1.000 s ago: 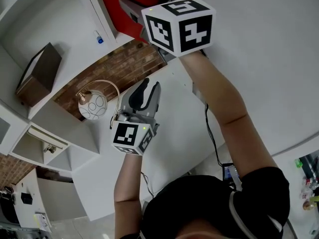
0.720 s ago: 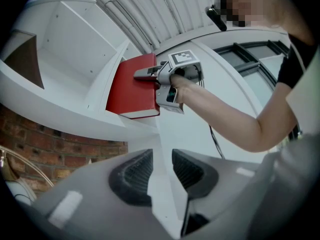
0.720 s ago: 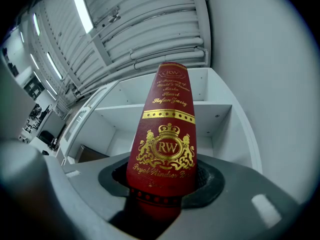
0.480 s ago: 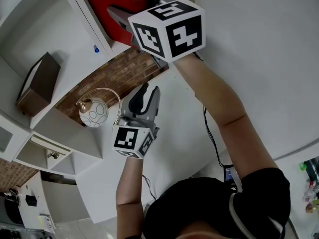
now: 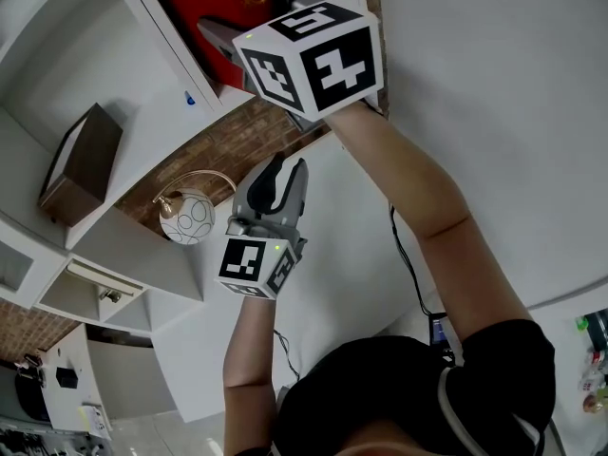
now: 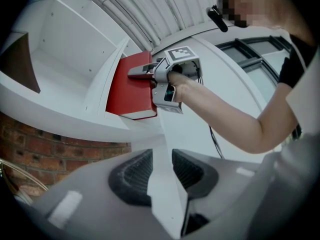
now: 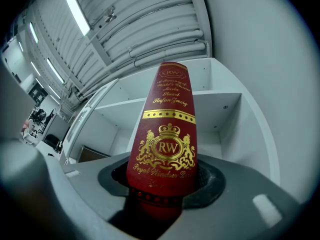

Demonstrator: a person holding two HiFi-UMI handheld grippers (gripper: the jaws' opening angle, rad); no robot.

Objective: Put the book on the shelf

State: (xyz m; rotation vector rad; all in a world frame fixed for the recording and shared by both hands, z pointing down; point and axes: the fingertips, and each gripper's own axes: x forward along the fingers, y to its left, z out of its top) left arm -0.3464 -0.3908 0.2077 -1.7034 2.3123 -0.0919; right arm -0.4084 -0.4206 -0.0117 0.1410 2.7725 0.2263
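Note:
A red book (image 5: 204, 8) with gold print stands spine-out in my right gripper (image 5: 226, 38), which is shut on its lower spine. In the right gripper view the book (image 7: 165, 134) rises between the dark pads, in front of a white shelf compartment (image 7: 220, 109). The left gripper view shows the book (image 6: 131, 91) lying part way inside the shelf opening, with the right gripper (image 6: 142, 73) at its outer end. My left gripper (image 5: 283, 166) hangs lower, open with nothing between its fingers (image 6: 132, 176).
The white shelf unit (image 5: 142, 112) has several compartments. A brown box (image 5: 81, 164) sits in the one to the left. A round lamp (image 5: 190, 215) with a brass arm hangs before a brick wall (image 5: 237, 141). A person's arm (image 5: 418, 198) reaches up.
The right gripper and the red book have shifted a little left, further toward the shelf opening. The left gripper has hardly moved.

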